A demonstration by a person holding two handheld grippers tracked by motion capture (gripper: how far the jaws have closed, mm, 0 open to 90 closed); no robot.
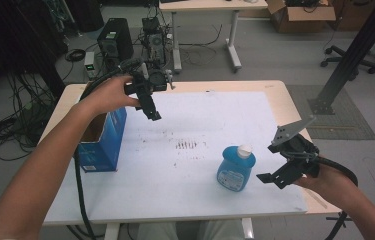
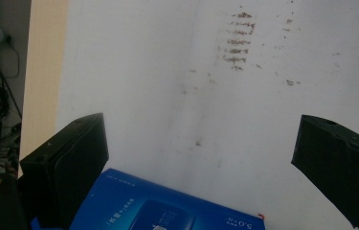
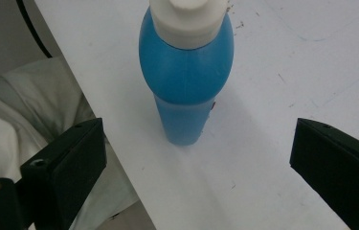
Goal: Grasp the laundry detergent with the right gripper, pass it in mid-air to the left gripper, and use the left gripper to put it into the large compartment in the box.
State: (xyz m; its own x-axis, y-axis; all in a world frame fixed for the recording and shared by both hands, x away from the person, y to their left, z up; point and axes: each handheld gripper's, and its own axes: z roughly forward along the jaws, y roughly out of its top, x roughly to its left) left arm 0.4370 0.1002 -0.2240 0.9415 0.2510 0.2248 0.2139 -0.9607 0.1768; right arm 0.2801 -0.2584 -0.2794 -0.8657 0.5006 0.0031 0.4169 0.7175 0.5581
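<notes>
In the right gripper view the top edge cuts off the white cap [image 3: 188,19] of the blue bottle [image 3: 184,81]. In the left gripper view the bottom edge cuts off the blue box [image 2: 167,208], and its print is too blurred to read. In the high view the bottle's label text is too small to read, and the person's left forearm [image 1: 40,170] hides part of the box.

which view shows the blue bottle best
The high view: the whole blue bottle stands upright with white cap and label, beside the right tongs. The right gripper view shows it close between open jaws, cap top cropped. The left gripper view looks at the blue box.
</notes>
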